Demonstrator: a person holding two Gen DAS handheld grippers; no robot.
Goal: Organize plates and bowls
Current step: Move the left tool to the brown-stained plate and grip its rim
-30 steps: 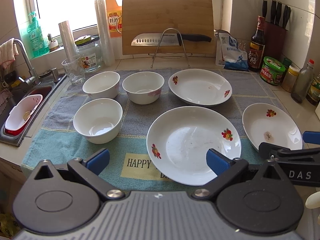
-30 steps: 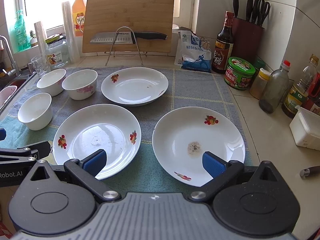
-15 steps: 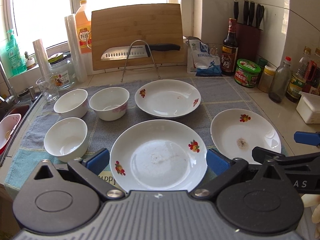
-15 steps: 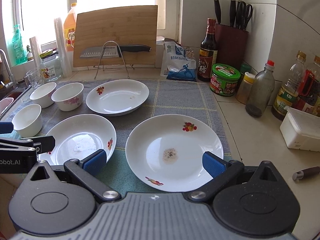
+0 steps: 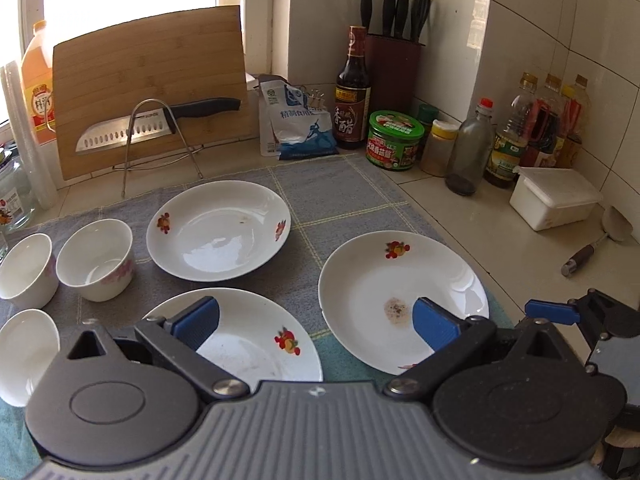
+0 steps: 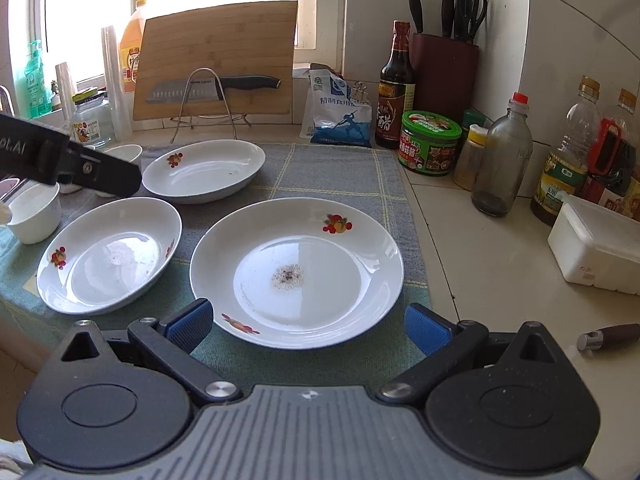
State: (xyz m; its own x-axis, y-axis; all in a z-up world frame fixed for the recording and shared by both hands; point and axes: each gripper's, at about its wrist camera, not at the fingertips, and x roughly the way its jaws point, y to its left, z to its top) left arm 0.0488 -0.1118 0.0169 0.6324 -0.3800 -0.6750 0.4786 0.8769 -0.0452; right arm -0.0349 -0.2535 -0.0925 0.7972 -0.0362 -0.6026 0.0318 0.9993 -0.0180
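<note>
Three flowered plates [image 6: 296, 272], white bowls [image 5: 96, 260] lie unstacked.

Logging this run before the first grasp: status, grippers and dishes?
Left gripper open, empty. Right gripper open, empty, facing the stained plate. Three plates, three bowls all still separate on the towel. Nothing blocking.

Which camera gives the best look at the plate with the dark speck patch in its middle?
The right wrist view: the speckled plate lies whole and central there, just ahead of the right gripper, whose jaws stand open. In the left wrist view the same plate sits off to the right, its near rim hidden behind the left gripper.
</note>
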